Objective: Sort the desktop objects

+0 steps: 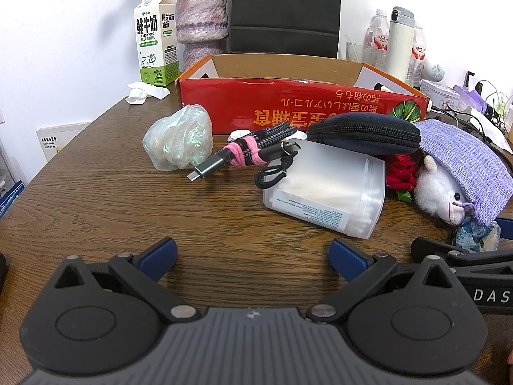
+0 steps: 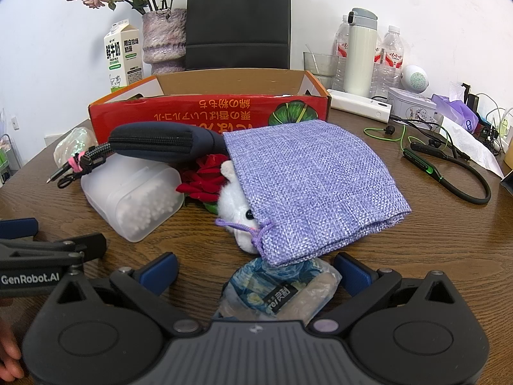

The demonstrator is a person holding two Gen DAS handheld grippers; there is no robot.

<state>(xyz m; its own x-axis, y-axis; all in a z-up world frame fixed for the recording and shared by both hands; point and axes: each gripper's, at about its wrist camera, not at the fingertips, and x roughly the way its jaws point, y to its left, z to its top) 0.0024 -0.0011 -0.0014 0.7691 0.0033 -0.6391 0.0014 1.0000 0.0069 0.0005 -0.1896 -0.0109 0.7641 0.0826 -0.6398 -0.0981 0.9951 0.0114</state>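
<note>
A red cardboard box [image 1: 288, 109] [image 2: 205, 112] stands open at the back of the wooden table. In front of it lie an iridescent crumpled bag [image 1: 178, 141], a cable bundle tied with a pink band [image 1: 253, 150], a frosted cotton-swab box [image 1: 323, 189] [image 2: 134, 195], a dark zip pouch [image 1: 365, 131] [image 2: 160, 144], a red fabric rose [image 2: 205, 176], a white plush toy [image 1: 439, 192] [image 2: 237, 215] and a purple woven bag [image 2: 307, 186] [image 1: 465, 160]. My left gripper [image 1: 253, 258] is open over bare table. My right gripper [image 2: 256, 274] is open around a blue-patterned plastic packet [image 2: 279, 292].
A milk carton [image 1: 155, 38], a vase [image 1: 202, 19], a black paper bag [image 1: 285, 9], bottles and a thermos [image 2: 360, 51] stand along the back. Green-black neckband earphones [image 2: 449, 173], a tin [image 2: 410, 106] and cables lie at the right. Crumpled tissue [image 1: 144, 91] lies near the carton.
</note>
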